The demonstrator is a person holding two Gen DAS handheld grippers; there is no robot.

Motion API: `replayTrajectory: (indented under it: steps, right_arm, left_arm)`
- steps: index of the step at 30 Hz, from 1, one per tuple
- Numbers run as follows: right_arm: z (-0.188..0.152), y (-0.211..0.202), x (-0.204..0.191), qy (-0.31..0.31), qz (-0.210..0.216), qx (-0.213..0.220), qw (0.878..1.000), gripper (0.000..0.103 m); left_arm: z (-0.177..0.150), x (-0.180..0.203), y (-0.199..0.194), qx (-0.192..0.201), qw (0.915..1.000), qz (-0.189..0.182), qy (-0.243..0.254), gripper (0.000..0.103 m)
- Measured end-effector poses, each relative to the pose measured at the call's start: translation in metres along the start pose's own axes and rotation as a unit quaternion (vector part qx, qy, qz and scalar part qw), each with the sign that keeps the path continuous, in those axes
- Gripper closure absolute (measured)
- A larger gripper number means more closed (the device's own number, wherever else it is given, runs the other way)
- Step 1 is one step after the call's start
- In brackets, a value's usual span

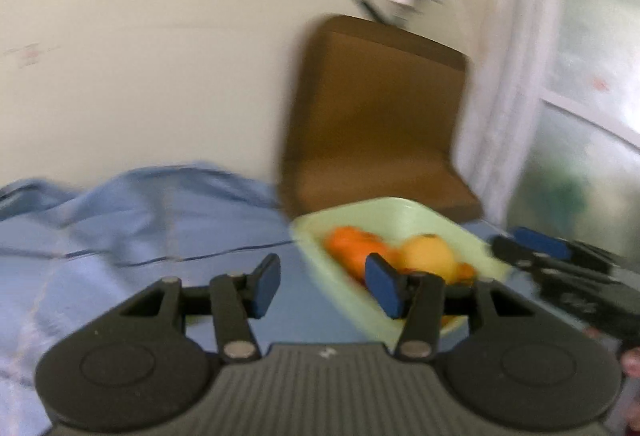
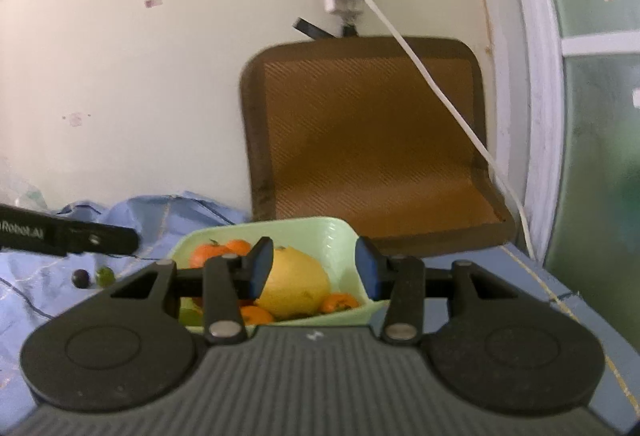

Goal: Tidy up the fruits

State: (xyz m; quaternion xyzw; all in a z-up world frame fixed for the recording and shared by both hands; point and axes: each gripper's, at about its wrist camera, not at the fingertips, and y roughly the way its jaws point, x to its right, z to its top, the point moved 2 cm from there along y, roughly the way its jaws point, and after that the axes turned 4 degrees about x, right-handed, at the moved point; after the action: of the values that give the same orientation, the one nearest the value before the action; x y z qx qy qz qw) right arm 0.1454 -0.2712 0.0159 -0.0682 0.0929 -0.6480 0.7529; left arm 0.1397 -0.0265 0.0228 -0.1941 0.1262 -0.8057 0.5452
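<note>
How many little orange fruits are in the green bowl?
4 show in the right wrist view: two at the back left, one at the front, one at the right of the big yellow fruit. More may hide beneath it.

You've got a soft, wrinkled blue cloth (image 2: pixel 24 288) under everything, matt with thin dark stitching. Your pale green tray (image 2: pixel 340 236) looks like smooth plastic with a ribbed inner wall. The big yellow citrus (image 2: pixel 296 284) shows dull, faintly pitted peel; the small oranges (image 2: pixel 240 247) shine a touch more. Behind, that brown mat (image 2: pixel 368 140) has a fine woven texture with a darker hemmed edge. Your right gripper (image 2: pixel 313 268) is matt black plastic, blue rubbery pads, bright metal pins.
</note>
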Motion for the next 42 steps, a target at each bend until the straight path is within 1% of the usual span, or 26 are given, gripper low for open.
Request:
replayTrajectory:
  steps: [2, 4, 5, 7, 9, 13, 15, 17, 19, 22, 26, 28, 29, 30, 31, 33, 35, 36, 37, 39, 42]
  right_arm:
    - [0.003, -0.003, -0.01, -0.007, 0.013, 0.002, 1.0, 0.055]
    - [0.004, -0.004, -0.023, -0.013, 0.03, 0.0, 0.999, 0.055]
    - [0.004, -0.004, -0.032, -0.017, 0.041, -0.003, 0.999, 0.055]
    - [0.003, -0.003, -0.05, -0.026, 0.067, -0.01, 0.997, 0.055]
    - [0.001, 0.0, -0.069, -0.032, 0.095, -0.023, 0.995, 0.055]
    - [-0.009, 0.018, -0.108, -0.034, 0.149, -0.069, 0.986, 0.055]
    - [-0.015, 0.031, -0.13, -0.041, 0.166, -0.092, 0.981, 0.055]
    - [-0.018, 0.046, -0.151, -0.052, 0.178, -0.109, 0.977, 0.055]
    - [-0.019, 0.061, -0.167, -0.065, 0.182, -0.114, 0.975, 0.055]
    - [-0.019, 0.085, -0.182, -0.08, 0.175, -0.125, 0.973, 0.056]
    - [-0.025, 0.122, -0.184, -0.05, 0.177, -0.169, 0.968, 0.056]
    - [-0.032, 0.136, -0.187, -0.041, 0.183, -0.191, 0.963, 0.059]
    - [-0.035, 0.138, -0.188, -0.039, 0.185, -0.2, 0.961, 0.067]
    - [-0.039, 0.14, -0.189, -0.04, 0.186, -0.208, 0.96, 0.073]
    - [-0.039, 0.139, -0.188, -0.036, 0.188, -0.206, 0.96, 0.076]
    - [-0.036, 0.131, -0.184, -0.032, 0.18, -0.192, 0.964, 0.076]
    - [-0.034, 0.12, -0.181, -0.041, 0.176, -0.178, 0.967, 0.076]
    - [-0.033, 0.112, -0.179, -0.046, 0.178, -0.171, 0.968, 0.076]
    - [-0.033, 0.104, -0.177, -0.052, 0.182, -0.166, 0.968, 0.076]
    - [-0.035, 0.089, -0.173, -0.066, 0.187, -0.159, 0.967, 0.076]
    - [-0.039, 0.07, -0.168, -0.073, 0.187, -0.154, 0.967, 0.076]
  left_arm:
    - [-0.006, -0.032, -0.012, 0.002, 0.9991, 0.034, -0.024, 0.055]
    - [-0.014, -0.063, -0.022, -0.002, 0.9966, 0.07, -0.044, 0.055]
    - [-0.019, -0.076, -0.026, -0.004, 0.9947, 0.091, -0.048, 0.055]
    - [-0.029, -0.097, -0.031, -0.012, 0.989, 0.141, -0.041, 0.055]
    - [-0.039, -0.116, -0.034, -0.016, 0.9849, 0.167, -0.043, 0.055]
    - [-0.055, -0.142, -0.038, -0.017, 0.9817, 0.171, -0.082, 0.055]
    - [-0.059, -0.151, -0.037, -0.022, 0.9809, 0.16, -0.109, 0.055]
    - [-0.057, -0.155, -0.041, -0.007, 0.9817, 0.149, -0.118, 0.055]
    - [-0.056, -0.154, -0.04, -0.008, 0.9824, 0.145, -0.117, 0.055]
    - [-0.055, -0.153, -0.039, -0.009, 0.9843, 0.135, -0.114, 0.055]
    - [-0.057, -0.151, -0.034, -0.013, 0.9855, 0.133, -0.104, 0.055]
    - [-0.057, -0.149, -0.035, -0.01, 0.9861, 0.131, -0.101, 0.055]
    - [-0.057, -0.149, -0.035, -0.01, 0.9862, 0.132, -0.1, 0.055]
    - [-0.057, -0.148, -0.034, -0.012, 0.9862, 0.132, -0.099, 0.055]
    - [-0.056, -0.148, -0.033, -0.013, 0.9863, 0.132, -0.098, 0.055]
    - [-0.053, -0.144, -0.028, -0.016, 0.9868, 0.131, -0.094, 0.055]
    - [-0.049, -0.135, -0.022, -0.017, 0.9888, 0.127, -0.075, 0.055]
    - [-0.047, -0.129, -0.018, -0.016, 0.9903, 0.124, -0.06, 0.054]
    - [-0.044, -0.123, -0.013, -0.015, 0.9916, 0.12, -0.044, 0.05]
    - [-0.04, -0.111, 0.0, -0.022, 0.9927, 0.117, -0.019, 0.045]
    - [-0.037, -0.1, 0.021, -0.038, 0.9927, 0.114, -0.005, 0.045]
